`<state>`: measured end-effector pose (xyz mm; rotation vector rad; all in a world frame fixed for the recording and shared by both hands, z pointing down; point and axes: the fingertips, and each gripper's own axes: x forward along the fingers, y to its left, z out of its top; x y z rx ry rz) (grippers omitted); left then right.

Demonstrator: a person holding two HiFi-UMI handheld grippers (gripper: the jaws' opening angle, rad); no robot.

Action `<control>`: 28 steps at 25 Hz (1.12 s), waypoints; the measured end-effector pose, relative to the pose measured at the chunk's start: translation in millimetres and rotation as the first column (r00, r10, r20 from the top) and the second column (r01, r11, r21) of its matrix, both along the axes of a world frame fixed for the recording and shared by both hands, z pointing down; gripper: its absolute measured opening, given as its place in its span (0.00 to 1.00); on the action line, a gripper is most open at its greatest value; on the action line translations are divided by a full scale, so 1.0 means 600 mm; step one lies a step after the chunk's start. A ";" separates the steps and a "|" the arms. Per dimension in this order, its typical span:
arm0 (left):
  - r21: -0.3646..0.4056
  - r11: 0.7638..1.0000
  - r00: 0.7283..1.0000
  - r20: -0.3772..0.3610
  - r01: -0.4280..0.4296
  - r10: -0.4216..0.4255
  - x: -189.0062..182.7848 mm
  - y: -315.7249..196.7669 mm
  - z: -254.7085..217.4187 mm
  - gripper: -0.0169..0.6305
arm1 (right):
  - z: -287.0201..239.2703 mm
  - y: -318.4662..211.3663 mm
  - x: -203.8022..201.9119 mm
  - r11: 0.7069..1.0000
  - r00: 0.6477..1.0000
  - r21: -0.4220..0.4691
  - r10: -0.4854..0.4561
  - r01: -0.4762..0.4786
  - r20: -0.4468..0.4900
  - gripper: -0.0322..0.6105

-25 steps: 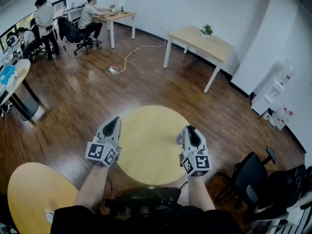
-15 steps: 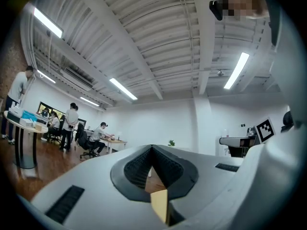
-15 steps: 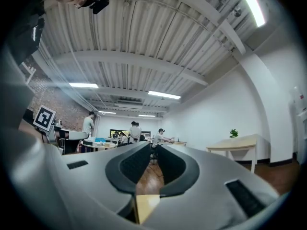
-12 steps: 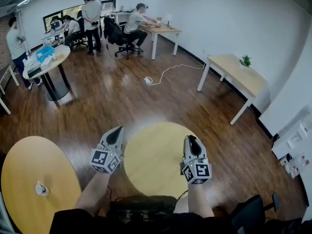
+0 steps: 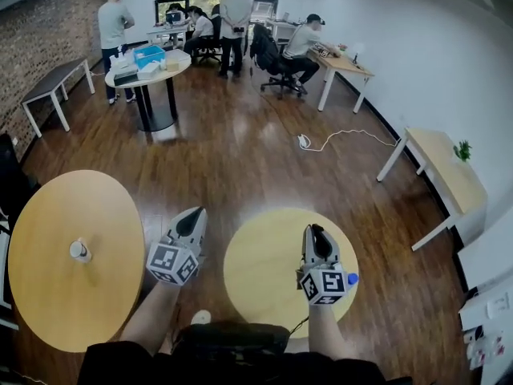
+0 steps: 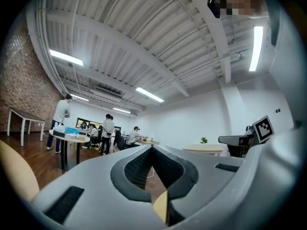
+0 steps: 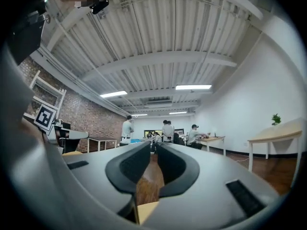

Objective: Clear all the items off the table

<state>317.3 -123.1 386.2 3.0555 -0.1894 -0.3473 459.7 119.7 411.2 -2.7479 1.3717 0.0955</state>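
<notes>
A small round yellow table [image 5: 264, 271] lies just below both grippers in the head view, and its top shows bare. A larger round yellow table [image 5: 48, 239] at the left carries one small white object [image 5: 78, 251]. My left gripper [image 5: 195, 215] hangs over the floor between the two tables, its jaws shut with nothing in them [image 6: 152, 147]. My right gripper [image 5: 314, 231] is over the small table, its jaws a narrow slit apart and empty [image 7: 153, 145]. A small blue thing [image 5: 351, 278] shows beside the right gripper's marker cube; I cannot tell what it is.
A dark-legged round table [image 5: 152, 62] with a blue box stands far ahead, with several people [image 5: 236, 10] behind it. A rectangular table with a plant [image 5: 445, 179] is at the right. A white cable [image 5: 337, 139] lies on the wooden floor.
The view has swung to the left: the larger round table with the white object has come fully into view. Both grippers moved along with it and kept their jaws as before.
</notes>
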 end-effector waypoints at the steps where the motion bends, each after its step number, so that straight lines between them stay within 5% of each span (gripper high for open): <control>1: -0.003 1.000 1.000 0.000 0.027 -0.027 -0.018 -0.008 0.002 0.03 | 0.002 -0.012 -0.008 1.000 1.000 -0.002 -0.024 0.024 0.002 0.13; 15: 0.004 0.961 0.961 0.008 0.278 -0.278 -0.216 -0.093 0.003 0.03 | 0.001 -0.184 -0.098 0.959 0.958 0.013 -0.283 0.283 0.038 0.13; 20: -0.006 0.911 0.911 0.005 0.413 -0.413 -0.339 -0.170 0.007 0.03 | -0.001 -0.303 -0.180 0.913 0.912 0.028 -0.408 0.408 0.043 0.13; 28: -0.018 0.800 0.800 0.000 0.600 -0.600 -0.527 -0.226 0.021 0.03 | 0.002 -0.432 -0.310 0.818 0.818 0.020 -0.575 0.575 0.026 0.13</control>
